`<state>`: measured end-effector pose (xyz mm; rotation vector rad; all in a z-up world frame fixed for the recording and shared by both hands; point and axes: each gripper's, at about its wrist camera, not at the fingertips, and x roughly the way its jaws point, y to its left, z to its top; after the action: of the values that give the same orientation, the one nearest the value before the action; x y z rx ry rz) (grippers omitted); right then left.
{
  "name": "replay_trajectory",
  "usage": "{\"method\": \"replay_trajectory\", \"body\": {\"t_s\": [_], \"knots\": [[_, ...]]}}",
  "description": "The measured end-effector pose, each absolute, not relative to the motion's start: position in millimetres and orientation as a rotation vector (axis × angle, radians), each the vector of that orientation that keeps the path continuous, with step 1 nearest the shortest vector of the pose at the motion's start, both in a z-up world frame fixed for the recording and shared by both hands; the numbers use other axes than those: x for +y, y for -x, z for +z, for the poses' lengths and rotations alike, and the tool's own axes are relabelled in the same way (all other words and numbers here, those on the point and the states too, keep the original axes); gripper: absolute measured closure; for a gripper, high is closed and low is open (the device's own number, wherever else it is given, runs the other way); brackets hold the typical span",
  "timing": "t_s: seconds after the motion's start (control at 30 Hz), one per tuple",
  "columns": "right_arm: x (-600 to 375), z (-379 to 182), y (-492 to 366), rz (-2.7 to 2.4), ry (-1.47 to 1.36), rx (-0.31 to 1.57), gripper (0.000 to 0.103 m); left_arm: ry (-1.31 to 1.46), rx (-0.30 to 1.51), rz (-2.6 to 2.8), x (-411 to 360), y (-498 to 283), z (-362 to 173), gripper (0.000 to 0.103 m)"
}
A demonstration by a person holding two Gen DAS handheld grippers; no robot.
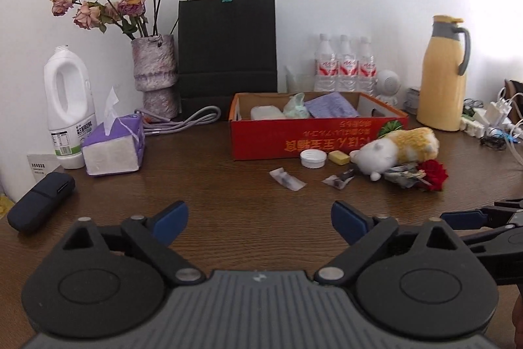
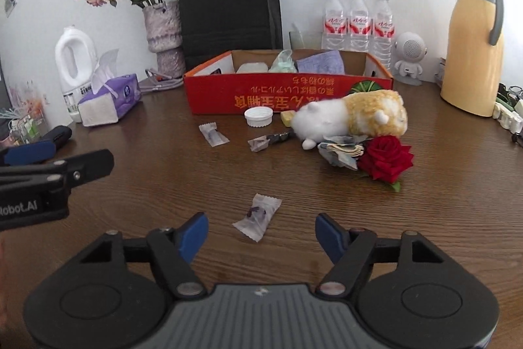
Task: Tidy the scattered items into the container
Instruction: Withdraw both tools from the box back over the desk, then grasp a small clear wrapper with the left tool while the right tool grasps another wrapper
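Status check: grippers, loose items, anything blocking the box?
Left gripper and right gripper open, empty. Wrapped candy lies just ahead of right. Plush toy, cap, rose loose before red box. Path clear.

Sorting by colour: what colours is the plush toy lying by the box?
The plush toy is white in front, golden-yellow behind; right wrist view shows it best.

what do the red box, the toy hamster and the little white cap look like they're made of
Red box: printed cardboard, matte; brown raw board shows on its inner walls.
Toy hamster: soft plush, with fuzzy white and yellow pile.
White cap: probably moulded plastic, smooth, with a ribbed side.
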<state>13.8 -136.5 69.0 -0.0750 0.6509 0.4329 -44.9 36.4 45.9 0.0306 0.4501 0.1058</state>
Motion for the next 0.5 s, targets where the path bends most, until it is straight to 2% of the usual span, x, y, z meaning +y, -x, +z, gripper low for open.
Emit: {"method": "replay_trajectory", "body": {"t_s": [0.07,0.13,0.17,0.23,0.27,0.3,0.4,0.5], "knots": [[-127.3,62.8,-25.5,0.444,0.069,0.679,0.054,-0.008,0.486,0.107,45.2,23.7,42.6,0.03],[-123.8,58.8,-34.4,0.442,0.063,0.697,0.057,0.028,0.524,0.09,51.8,0.9,38.5,0.044],[-122.9,57.9,-36.5,0.433,0.065,0.692,0.058,0.037,0.542,0.083,53.3,-10.2,37.1,0.046],[-122.8,57.4,-39.9,0.42,0.075,0.687,0.068,0.043,0.552,0.041,51.9,-31.2,34.2,0.05],[-123.0,56.8,-40.7,0.409,0.091,0.681,0.081,0.044,0.553,0.019,50.9,-40.5,32.3,0.051],[-123.2,56.2,-41.4,0.392,0.117,0.675,0.088,0.042,0.565,0.001,48.4,-52.0,29.2,0.051],[-131.7,56.6,-46.0,0.384,0.117,0.674,0.089,0.04,0.636,-0.018,41.6,-87.1,18.3,0.059],[-140.6,56.3,-51.6,0.366,0.111,0.668,0.089,0.063,0.677,-0.007,38.7,-111.0,10.6,0.059]]}}
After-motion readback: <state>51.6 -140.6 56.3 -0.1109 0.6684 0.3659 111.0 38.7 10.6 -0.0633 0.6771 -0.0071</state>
